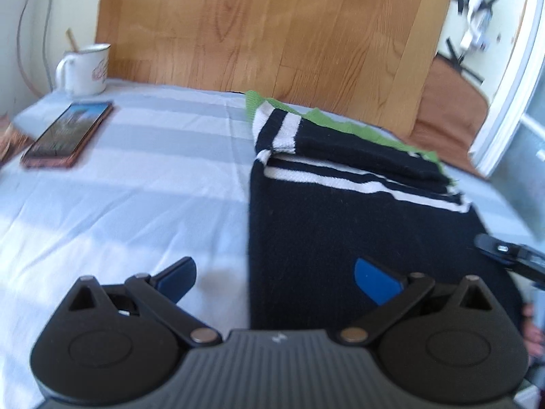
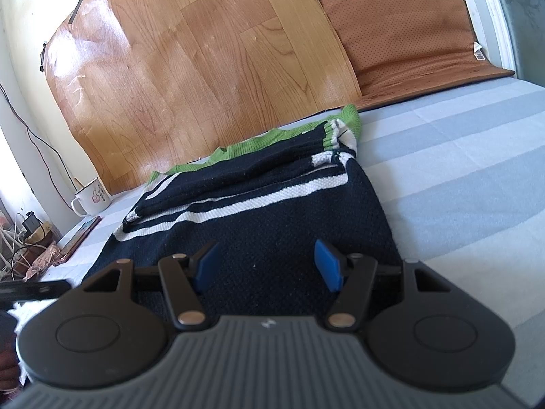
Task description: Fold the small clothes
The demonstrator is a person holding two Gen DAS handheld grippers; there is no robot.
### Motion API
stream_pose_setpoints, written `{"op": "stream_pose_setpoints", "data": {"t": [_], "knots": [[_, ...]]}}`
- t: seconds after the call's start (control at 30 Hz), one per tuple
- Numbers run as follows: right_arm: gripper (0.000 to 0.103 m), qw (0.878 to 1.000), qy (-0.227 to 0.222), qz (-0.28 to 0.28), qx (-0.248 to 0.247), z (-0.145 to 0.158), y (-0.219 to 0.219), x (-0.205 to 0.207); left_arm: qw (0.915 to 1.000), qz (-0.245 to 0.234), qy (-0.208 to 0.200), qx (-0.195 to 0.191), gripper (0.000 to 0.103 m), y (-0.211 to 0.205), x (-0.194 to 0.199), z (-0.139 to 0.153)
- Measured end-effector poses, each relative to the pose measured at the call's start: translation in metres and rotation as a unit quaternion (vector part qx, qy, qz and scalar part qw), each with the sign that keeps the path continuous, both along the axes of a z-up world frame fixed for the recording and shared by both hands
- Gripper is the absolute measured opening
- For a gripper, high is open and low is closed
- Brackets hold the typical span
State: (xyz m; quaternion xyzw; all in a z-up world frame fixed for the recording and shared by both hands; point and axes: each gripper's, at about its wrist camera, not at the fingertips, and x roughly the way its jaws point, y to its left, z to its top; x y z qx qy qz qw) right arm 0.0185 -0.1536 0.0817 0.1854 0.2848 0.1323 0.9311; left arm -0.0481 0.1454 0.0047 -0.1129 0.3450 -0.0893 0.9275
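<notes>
A small navy knitted sweater (image 1: 340, 231) with white stripes and a green hem lies part-folded on the striped sheet, its sleeves laid across the top. My left gripper (image 1: 276, 281) is open and empty over the sweater's left edge, one blue pad above the sheet and one above the knit. From the right wrist view the same sweater (image 2: 272, 211) stretches ahead. My right gripper (image 2: 269, 264) is open just above its near part, with nothing between the pads. The tip of the right gripper (image 1: 511, 255) shows at the right edge of the left wrist view.
A phone (image 1: 68, 133) and a white enamel mug (image 1: 87, 70) sit on the far left of the bed sheet (image 1: 136, 187). A wooden-patterned board (image 2: 190, 78) leans on the wall behind, with a brown cushion (image 2: 408, 30) to its right. Cables and clutter (image 2: 24, 245) lie beside the bed.
</notes>
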Motion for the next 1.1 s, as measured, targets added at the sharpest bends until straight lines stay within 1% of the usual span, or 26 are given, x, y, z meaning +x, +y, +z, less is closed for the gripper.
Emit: {"op": "stream_pose_setpoints", "data": {"t": [0.07, 0.13, 0.23, 0.27, 0.33, 0.37, 0.4, 0.47, 0.57, 0.6, 0.63, 0.7, 0.77, 0.8, 0.87, 0.9, 0.93, 0.97, 1.0, 1.03, 1.1], "knots": [[0.064, 1.0, 0.0, 0.0, -0.001, 0.0, 0.0, 0.0, 0.9998, -0.008, -0.002, -0.019, 0.102, 0.015, -0.022, 0.002], [0.064, 1.0, 0.0, 0.001, -0.003, 0.0, -0.001, 0.0, 0.999, -0.021, -0.002, -0.038, 0.098, 0.026, -0.044, 0.003], [0.064, 1.0, 0.001, -0.001, -0.009, 0.002, -0.001, -0.001, 0.9966, -0.052, 0.011, -0.062, 0.091, 0.031, -0.074, 0.001], [0.063, 1.0, -0.001, -0.002, -0.006, 0.005, -0.002, -0.003, 0.9957, -0.062, 0.018, -0.067, 0.09, 0.029, -0.082, 0.0], [0.062, 1.0, -0.008, 0.012, 0.024, 0.012, -0.011, -0.011, 0.994, -0.079, 0.032, -0.068, 0.085, 0.023, -0.093, -0.001], [0.06, 0.999, -0.015, 0.021, 0.038, 0.017, -0.017, -0.017, 0.9931, -0.087, 0.04, -0.067, 0.084, 0.02, -0.098, -0.002], [0.06, 0.999, -0.023, 0.028, 0.041, 0.024, -0.024, -0.023, 0.9923, -0.095, 0.046, -0.065, 0.081, 0.016, -0.102, -0.003], [0.059, 0.999, -0.029, 0.036, 0.028, 0.034, -0.036, -0.037, 0.9918, -0.102, 0.054, -0.056, 0.081, 0.01, -0.106, -0.004], [0.051, 0.999, -0.006, 0.041, 0.016, 0.039, -0.059, -0.062, 0.9912, -0.102, 0.069, -0.047, 0.081, 0.006, -0.108, -0.006], [0.051, 0.999, 0.005, 0.04, 0.018, 0.038, -0.068, -0.072, 0.991, -0.1, 0.073, -0.05, 0.081, 0.006, -0.109, -0.007], [0.051, 0.999, 0.013, 0.038, 0.021, 0.036, -0.074, -0.082, 0.9907, -0.097, 0.076, -0.056, 0.083, 0.008, -0.109, -0.007], [0.051, 0.999, 0.026, 0.033, 0.026, 0.03, -0.085, -0.104, 0.9891, -0.092, 0.087, -0.076, 0.084, 0.012, -0.108, -0.008], [0.052, 0.998, 0.033, 0.034, 0.035, 0.025, -0.09, -0.122, 0.9869, -0.087, 0.098, -0.094, 0.083, 0.017, -0.108, -0.008], [0.052, 0.998, 0.037, 0.034, 0.039, 0.021, -0.092, -0.13, 0.9858, -0.085, 0.103, -0.102, 0.082, 0.018, -0.108, -0.009], [0.052, 0.997, 0.05, 0.033, 0.04, 0.012, -0.093, -0.138, 0.9859, -0.078, 0.108, -0.1, 0.074, 0.018, -0.108, -0.01], [0.052, 0.997, 0.057, 0.033, 0.04, 0.008, -0.094, -0.142, 0.9865, -0.075, 0.11, -0.095, 0.064, 0.016, -0.107, -0.009], [0.052, 0.997, 0.062, 0.032, 0.044, 0.004, -0.095, -0.145, 0.9866, -0.074, 0.113, -0.091, 0.046, 0.014, -0.107, -0.008], [0.052, 0.996, 0.069, 0.033, 0.05, 0.0, -0.097, -0.149, 0.9854, -0.076, 0.122, -0.092, 0.038, 0.013, -0.105, -0.009], [0.052, 0.995, 0.076, 0.034, 0.056, -0.004, -0.099, -0.152, 0.9833, -0.079, 0.131, -0.098, 0.024, 0.011, -0.104, -0.012], [0.052, 0.994, 0.083, 0.034, 0.061, -0.009, -0.1, -0.155, 0.9814, -0.084, 0.139, -0.103, 0.02, 0.009, -0.104, -0.014], [0.052, 0.992, 0.093, 0.033, 0.073, -0.017, -0.102, -0.156, 0.9813, -0.084, 0.142, -0.1, 0.018, 0.004, -0.103, -0.018]]}}
